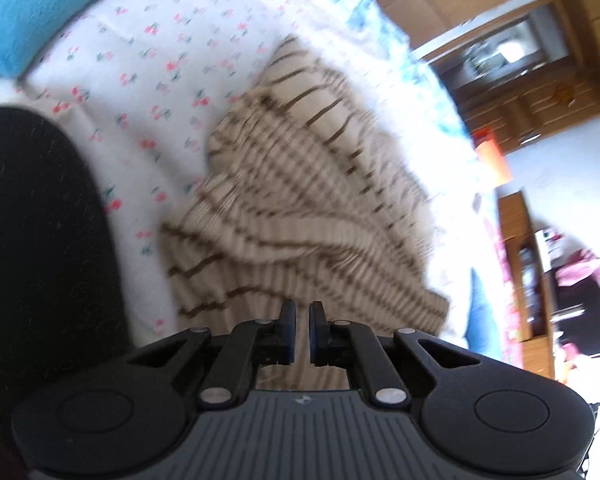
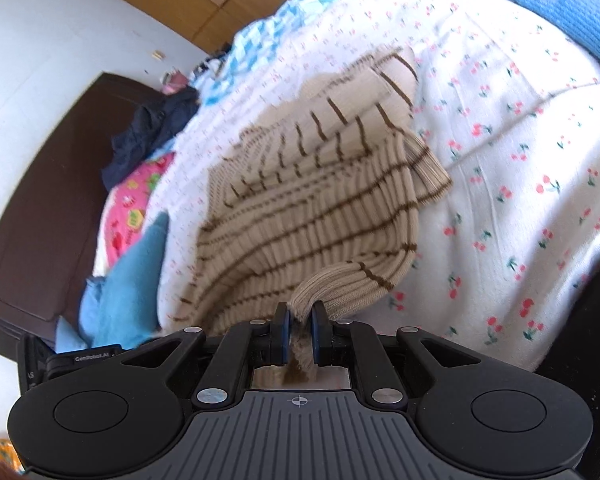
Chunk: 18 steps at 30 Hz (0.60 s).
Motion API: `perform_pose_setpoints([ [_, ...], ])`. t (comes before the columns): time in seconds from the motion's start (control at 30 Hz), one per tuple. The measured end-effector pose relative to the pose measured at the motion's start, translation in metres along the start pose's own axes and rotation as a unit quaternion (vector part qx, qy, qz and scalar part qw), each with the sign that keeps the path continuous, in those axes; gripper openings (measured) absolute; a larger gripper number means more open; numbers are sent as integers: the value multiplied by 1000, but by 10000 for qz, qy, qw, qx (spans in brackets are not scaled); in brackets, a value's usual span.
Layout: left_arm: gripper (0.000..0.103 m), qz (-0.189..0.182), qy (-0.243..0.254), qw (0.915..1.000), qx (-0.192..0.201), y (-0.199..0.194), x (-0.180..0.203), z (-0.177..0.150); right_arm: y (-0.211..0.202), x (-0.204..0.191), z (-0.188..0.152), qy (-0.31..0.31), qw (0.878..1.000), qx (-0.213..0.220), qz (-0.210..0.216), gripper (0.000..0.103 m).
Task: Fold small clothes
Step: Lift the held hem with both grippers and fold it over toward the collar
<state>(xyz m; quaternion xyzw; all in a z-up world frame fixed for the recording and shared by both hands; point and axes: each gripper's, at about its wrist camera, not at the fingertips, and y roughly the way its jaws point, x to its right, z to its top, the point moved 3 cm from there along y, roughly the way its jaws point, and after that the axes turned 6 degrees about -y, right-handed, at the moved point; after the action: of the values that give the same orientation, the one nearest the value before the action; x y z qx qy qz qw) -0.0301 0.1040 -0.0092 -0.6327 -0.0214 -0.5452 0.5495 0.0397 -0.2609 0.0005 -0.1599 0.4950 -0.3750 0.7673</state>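
Right gripper [image 2: 300, 322] jaws pinch a bunched ribbed edge of the sweater [image 2: 312, 200]. Left gripper [image 1: 301, 320] jaws nearly closed; held or not, can't tell, sweater just ahead. Beige knit, brown stripes, crumpled on cherry-print bed [image 2: 520, 168].

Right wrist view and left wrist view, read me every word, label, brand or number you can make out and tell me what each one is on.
"GenRobot.AI": white print on the black device part at the lower left of the right wrist view.
"AS" or similar: partial white letters on the black piece beside it, cut off, not readable for sure.
Pink patterned cloth: printed shapes, too blurred to read.
Left wrist view: a small logo on the left gripper's body, no letters; nothing else readable.
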Motion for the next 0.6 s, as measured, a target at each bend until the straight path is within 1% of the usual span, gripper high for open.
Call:
perform_pose_setpoints([
  [0.1, 12, -169, 74, 9998, 112, -7, 7, 6, -2, -7, 5, -41, 9999, 123, 80, 11],
  [0.17, 12, -154, 158, 9996, 197, -11, 10, 8, -1, -11, 7, -64, 9998, 167, 87, 11],
  [0.2, 12, -85, 235, 9994, 238, -11, 11, 8, -1, -12, 8, -78, 9998, 171, 83, 11],
  [0.27, 12, 143, 396, 9988, 262, -11, 11, 4, -1, -14, 7, -98, 9997, 205, 60, 11],
  [0.3, 12, 249, 433, 9985, 211, -9, 9, 2, -2, -13, 7, -91, 9997, 233, 55, 11],
  [0.4, 12, 543, 308, 9979, -146, 3, 0, -6, -8, -8, 5, 24, 9994, 330, 69, 11],
  [0.5, 13, 912, 276, 9949, -325, 12, -4, -11, -10, 1, 4, 97, 9993, 370, 11, 11],
  [0.53, 16, 1013, 277, 9938, -362, 15, -4, -12, -9, 4, 3, 110, 9993, 353, 17, 11],
  [0.57, 23, 1135, 283, 9924, -381, 18, -4, -11, -7, 7, 1, 136, 9994, 329, 39, 11],
  [0.6, 27, 1316, 283, 9901, -402, 22, -5, -12, -5, 10, 1, 167, 9994, 312, 65, 11],
])
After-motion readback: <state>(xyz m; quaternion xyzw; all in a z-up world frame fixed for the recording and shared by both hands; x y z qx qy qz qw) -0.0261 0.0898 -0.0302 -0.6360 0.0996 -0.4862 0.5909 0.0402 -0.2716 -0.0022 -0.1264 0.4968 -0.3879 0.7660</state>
